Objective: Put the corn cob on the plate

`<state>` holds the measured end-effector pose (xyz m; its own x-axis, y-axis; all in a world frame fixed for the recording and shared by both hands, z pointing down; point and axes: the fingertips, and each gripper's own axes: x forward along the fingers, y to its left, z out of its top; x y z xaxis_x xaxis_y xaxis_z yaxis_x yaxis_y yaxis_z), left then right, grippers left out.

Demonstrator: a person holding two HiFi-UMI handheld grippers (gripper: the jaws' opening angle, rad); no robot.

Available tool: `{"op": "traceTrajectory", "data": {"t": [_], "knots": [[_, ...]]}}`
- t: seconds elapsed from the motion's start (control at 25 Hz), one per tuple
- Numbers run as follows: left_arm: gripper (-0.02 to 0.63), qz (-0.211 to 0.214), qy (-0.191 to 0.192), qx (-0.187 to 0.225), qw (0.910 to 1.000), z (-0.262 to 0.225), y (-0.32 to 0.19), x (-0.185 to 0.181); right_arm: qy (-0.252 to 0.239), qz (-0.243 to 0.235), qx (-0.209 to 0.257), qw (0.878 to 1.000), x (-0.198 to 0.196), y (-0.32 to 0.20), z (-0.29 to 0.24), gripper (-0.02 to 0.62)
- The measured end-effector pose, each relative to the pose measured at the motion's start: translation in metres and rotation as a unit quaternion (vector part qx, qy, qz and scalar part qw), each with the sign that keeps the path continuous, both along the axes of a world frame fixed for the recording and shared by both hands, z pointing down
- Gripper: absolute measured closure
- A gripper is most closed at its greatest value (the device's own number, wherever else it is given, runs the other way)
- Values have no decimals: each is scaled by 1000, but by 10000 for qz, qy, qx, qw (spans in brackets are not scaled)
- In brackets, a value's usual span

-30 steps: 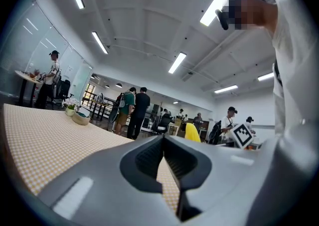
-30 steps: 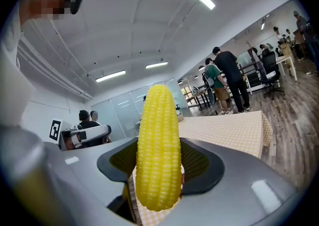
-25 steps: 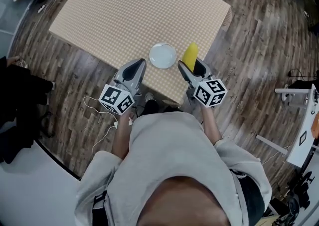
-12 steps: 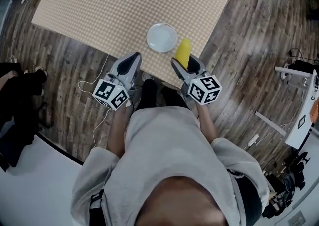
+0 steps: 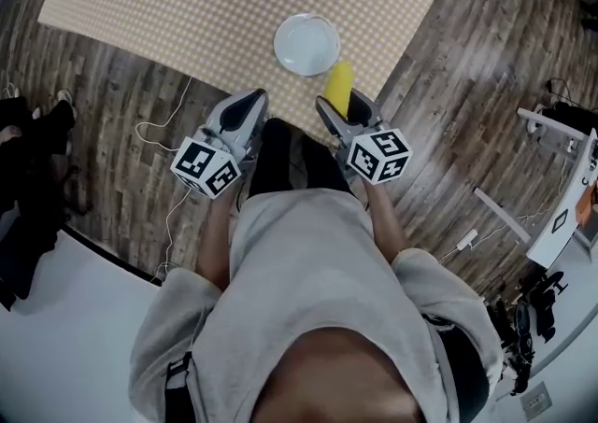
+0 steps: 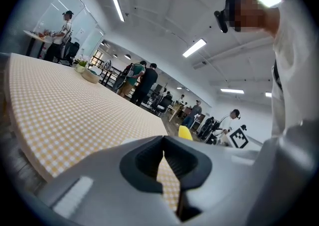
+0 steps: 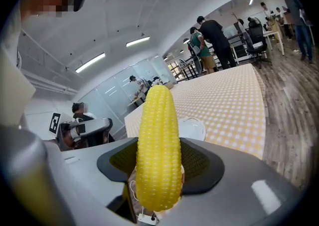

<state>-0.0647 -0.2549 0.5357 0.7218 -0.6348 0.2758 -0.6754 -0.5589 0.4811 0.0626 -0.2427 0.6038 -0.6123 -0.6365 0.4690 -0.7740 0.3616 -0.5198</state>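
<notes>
Evidently clamping the corn cob (image 7: 158, 145) lengthwise in the right gripper (image 5: 348, 119), jaws pressed on the flanks of its rear half, most of its length poking out past them. Holding it in the air at the near edge of the table (image 5: 187, 1), just short of the plate (image 5: 306, 43) and not yet over it. Left gripper (image 5: 245, 109) off to the side, jaws together on nothing, apart from both cob and plate.

Judging the risks from here:

- Could lose the cob by pivoting. Rounded, tapered body, pinched toward one end only, so likely to swing or slide out on any quick tilt.
- Could clip the plate's near rim with the protruding tip if brought in too low, shoving the plate across the checked cloth (image 5: 140, 29).
- Could roll away after release if dropped from height or laid across the rim rather than in the hollow. Not far from the table's edge, so possibly down to the floor (image 5: 448, 85).

Probably safer to carry over the rim, lower flat, then open.
</notes>
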Motion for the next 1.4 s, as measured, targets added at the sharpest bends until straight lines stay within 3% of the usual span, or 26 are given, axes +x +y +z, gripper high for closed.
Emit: {"op": "traceTrajectory", "data": {"t": [0.32,0.44,0.56,0.68,0.92,1.04,1.12,1.24,1.4], "knots": [[598,-118,18,-19,9999,-1,-9,-6,1069,-535,519,9915,8,-40,4,344],[598,-136,42,-26,9999,-1,-9,-7,1744,-795,841,9778,6,-52,5,344],[598,-142,59,-54,9999,0,-9,-7,2442,-1123,1154,9563,4,-60,9,344],[598,-166,58,-72,9998,1,-12,-5,3329,-1622,1534,9162,5,-64,16,344],[598,-225,83,-86,9997,0,-14,-11,4872,-2707,2306,7976,-7,-59,31,344],[598,-254,107,-92,9996,1,-15,-12,5160,-2979,2504,7631,-8,-60,36,344],[598,-282,118,-104,9995,3,-15,-14,5138,-3058,2518,7610,-11,-60,38,344],[598,-325,138,-129,9993,3,-15,-15,4972,-3047,2440,7749,-11,-63,38,344],[598,-397,148,-136,9990,3,-16,-19,4850,-3128,2362,7818,-15,-69,41,344]]}}
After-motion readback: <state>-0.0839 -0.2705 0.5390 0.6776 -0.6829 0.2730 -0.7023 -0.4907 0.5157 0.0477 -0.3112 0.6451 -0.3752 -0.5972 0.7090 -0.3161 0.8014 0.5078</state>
